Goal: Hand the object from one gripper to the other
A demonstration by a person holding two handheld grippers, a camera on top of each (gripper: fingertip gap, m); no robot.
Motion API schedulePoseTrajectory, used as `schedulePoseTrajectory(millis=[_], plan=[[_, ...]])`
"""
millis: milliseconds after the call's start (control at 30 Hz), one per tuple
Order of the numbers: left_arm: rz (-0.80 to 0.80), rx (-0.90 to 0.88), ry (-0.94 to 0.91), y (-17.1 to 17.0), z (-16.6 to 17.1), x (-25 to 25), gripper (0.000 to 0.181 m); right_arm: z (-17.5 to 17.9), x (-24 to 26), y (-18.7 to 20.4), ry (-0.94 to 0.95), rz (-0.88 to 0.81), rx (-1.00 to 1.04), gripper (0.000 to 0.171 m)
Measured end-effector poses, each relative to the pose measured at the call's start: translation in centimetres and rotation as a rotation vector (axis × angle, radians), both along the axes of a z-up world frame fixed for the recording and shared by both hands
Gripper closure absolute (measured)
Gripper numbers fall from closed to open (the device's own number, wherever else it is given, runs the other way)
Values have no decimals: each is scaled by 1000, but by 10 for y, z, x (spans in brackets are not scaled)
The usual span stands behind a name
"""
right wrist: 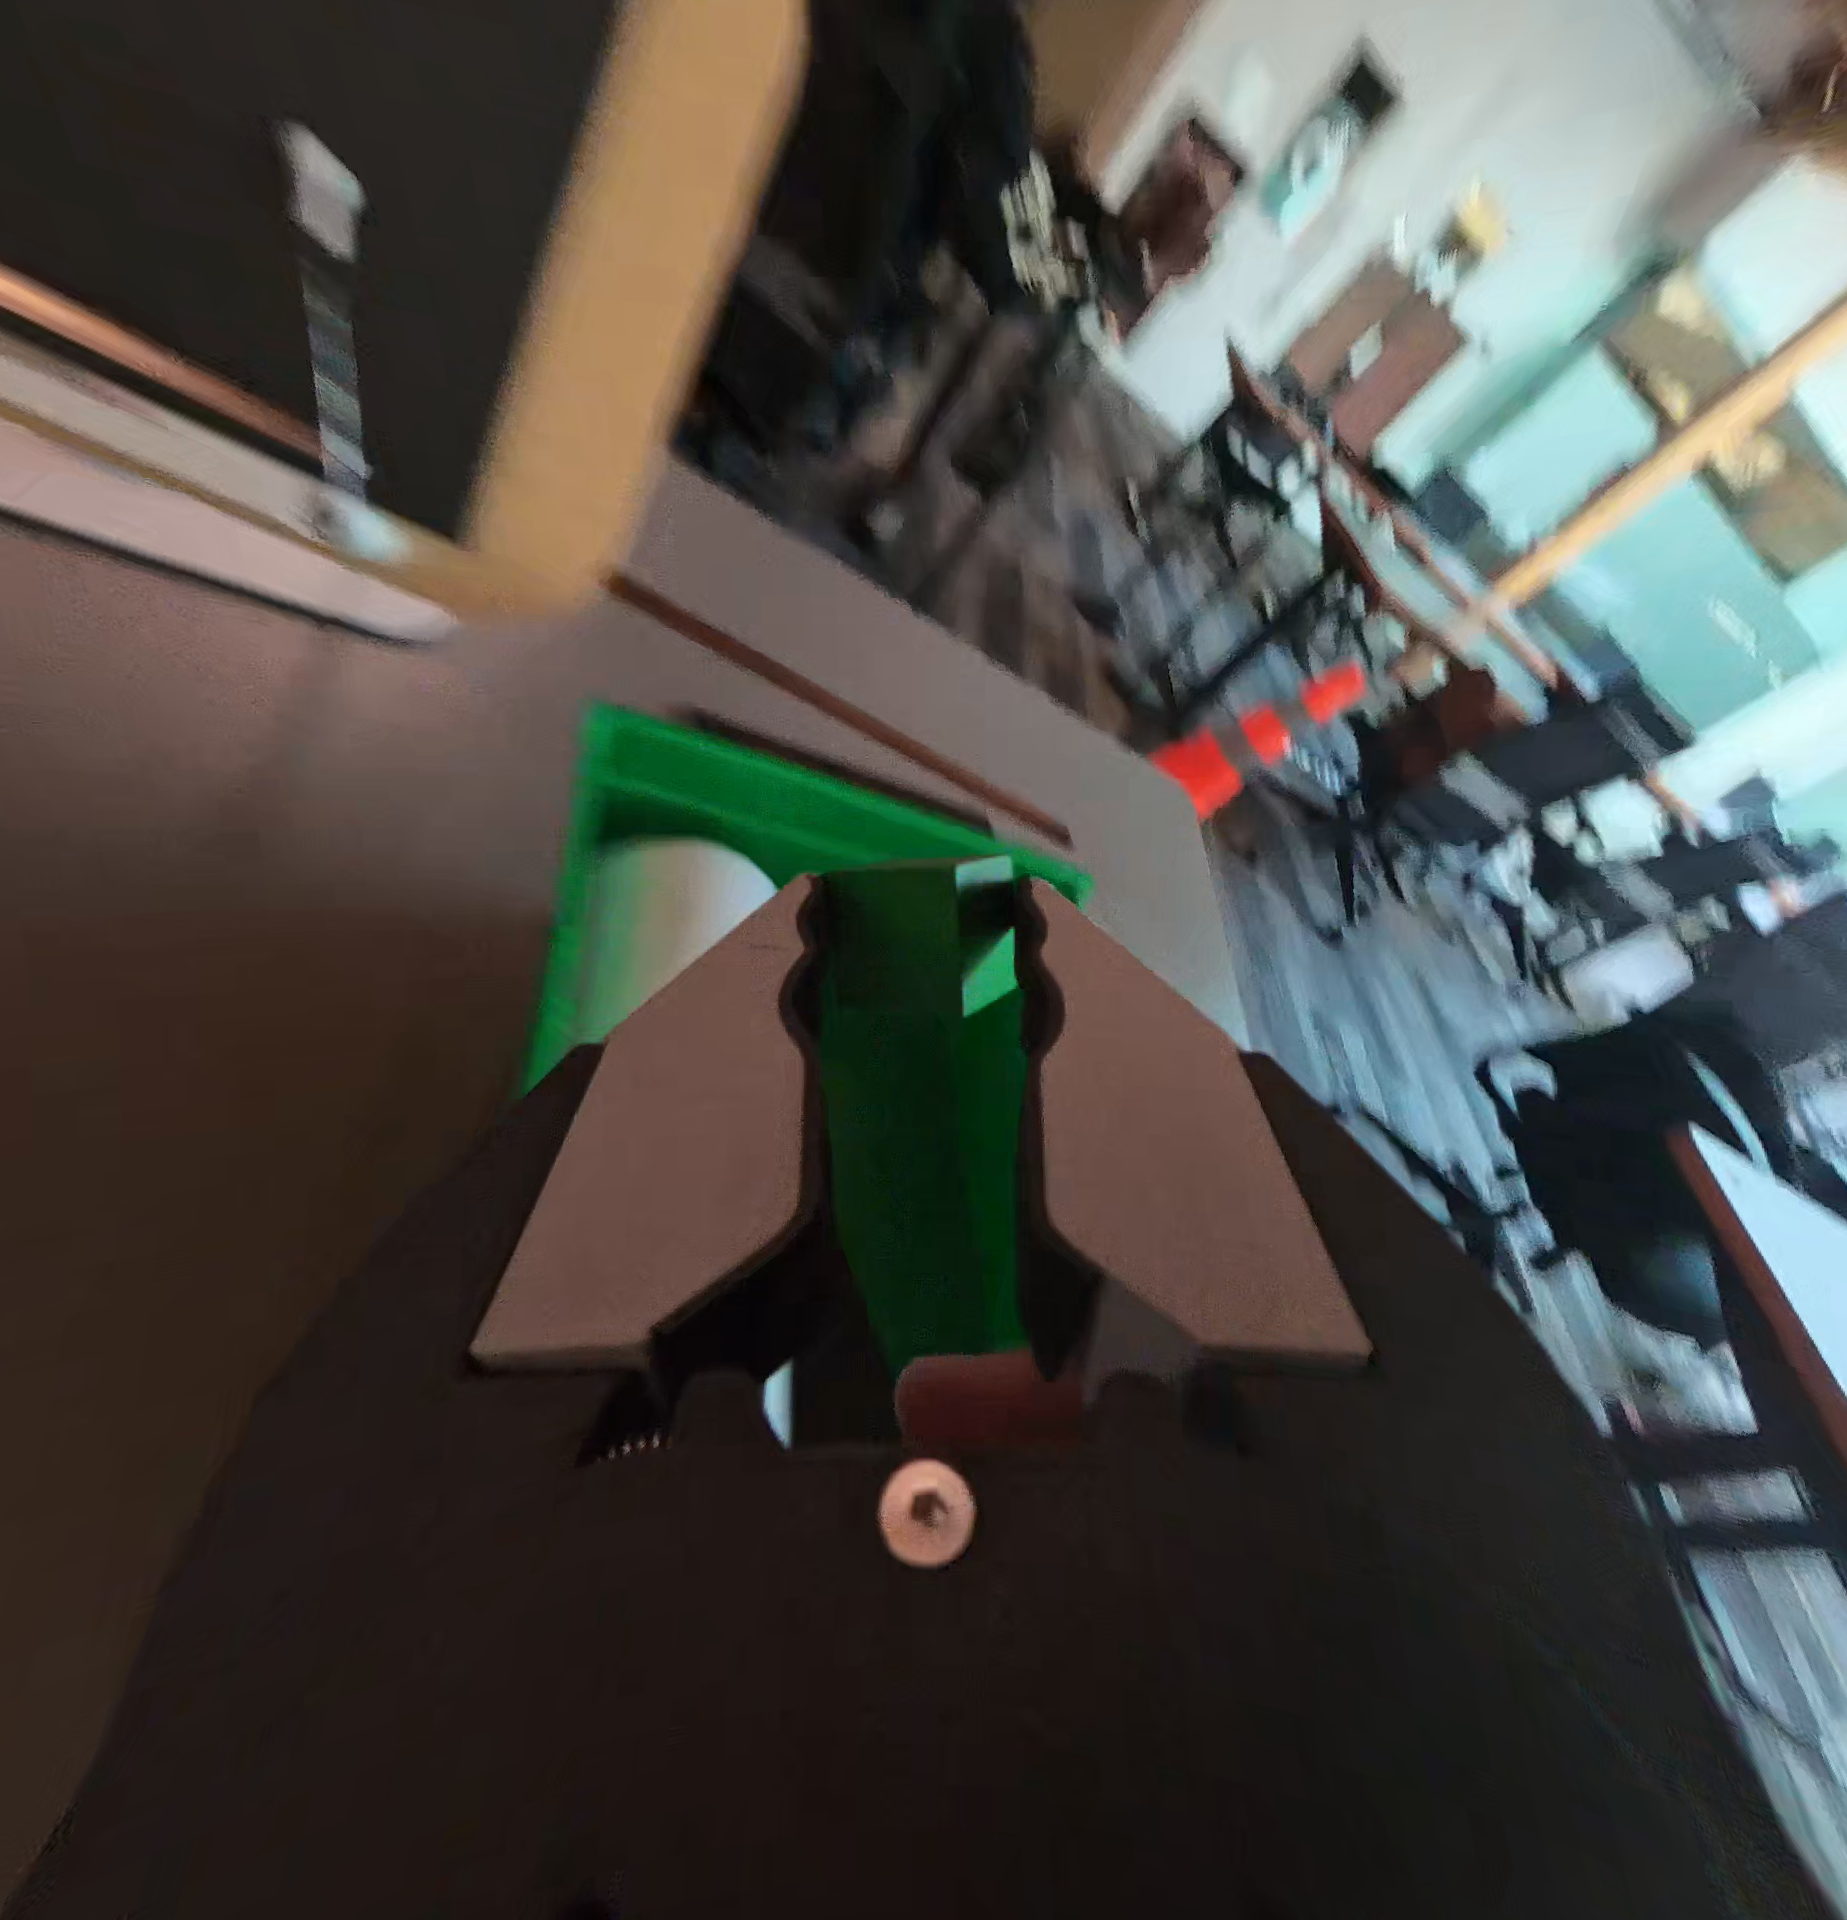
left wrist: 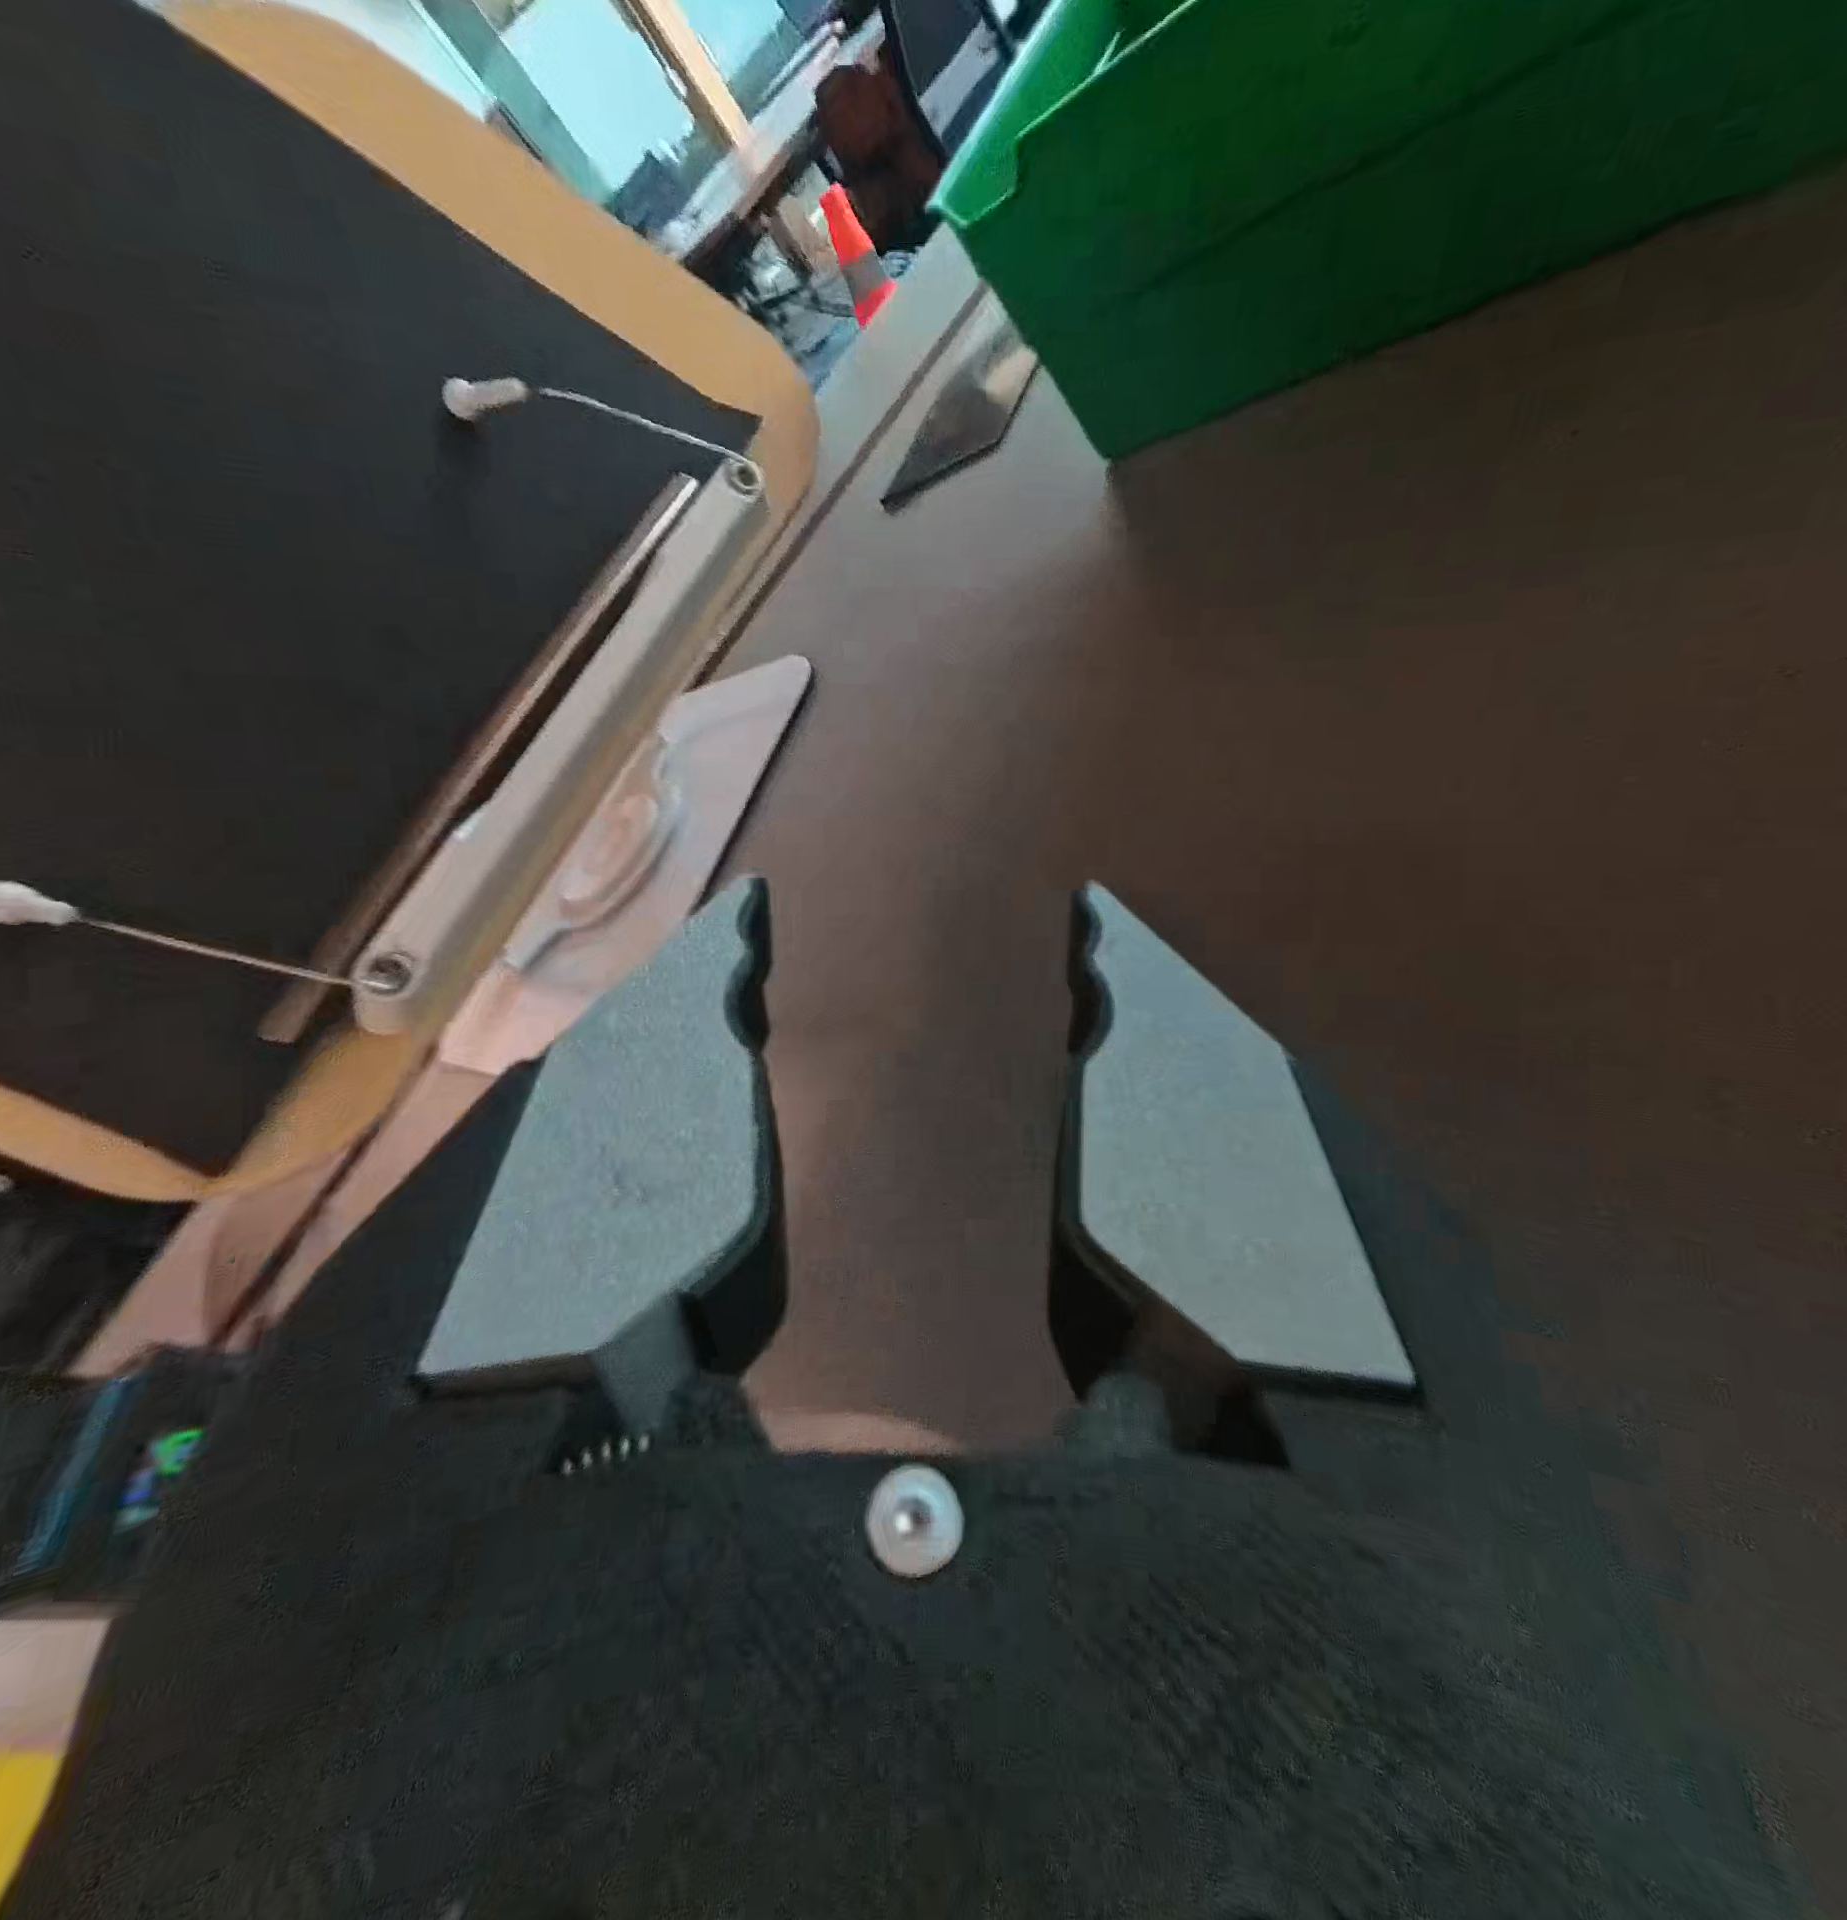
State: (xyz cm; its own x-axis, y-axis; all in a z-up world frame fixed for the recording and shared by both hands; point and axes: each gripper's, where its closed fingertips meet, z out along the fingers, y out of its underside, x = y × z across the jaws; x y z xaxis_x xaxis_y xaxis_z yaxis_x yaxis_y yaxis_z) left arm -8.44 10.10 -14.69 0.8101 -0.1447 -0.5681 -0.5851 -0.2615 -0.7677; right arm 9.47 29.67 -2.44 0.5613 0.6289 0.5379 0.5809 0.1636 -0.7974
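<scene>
Two hand-held grippers: my right hand-held gripper [right wrist: 924, 956] clamps a green plastic piece [right wrist: 898, 1122]; my left hand-held gripper [left wrist: 919, 966] gapes empty above the brown bench [left wrist: 1418, 727].

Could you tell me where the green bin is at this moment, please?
In the right wrist view the green bin sits centre frame, its wall clamped in the right gripper. In the left wrist view it fills the upper right, beyond the open, empty left gripper.

A dark brown table [left wrist: 1418, 727] carries everything. A green bin [left wrist: 1418, 208] rests on it. A black-panelled divider [left wrist: 223, 520] stands at its edge.
</scene>
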Motion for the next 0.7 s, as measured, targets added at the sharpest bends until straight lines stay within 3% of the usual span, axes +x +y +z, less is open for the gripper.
schedulePoseTrajectory(millis=[33,100,200,333,433,567,700], plan=[[-18,-29,-81,1,-4,5,122,-10,16,20,-41,-61,-44,139],[-19,-60,-189,2,-4,8,117,-53,34,47,-154,-105,-234,119],[20,-77,-262,0,-3,3,108,-104,48,54,-285,-124,-518,122],[29,-70,-362,-2,2,3,122,-67,16,21,-177,-18,-417,102],[64,-34,-441,-17,24,-1,124,-34,-25,-37,-121,164,-348,86],[195,36,-470,-79,86,-48,129,-23,-79,-129,-66,476,-330,92],[524,18,-359,-173,127,-173,133,-46,-113,-164,-60,596,-236,93]])
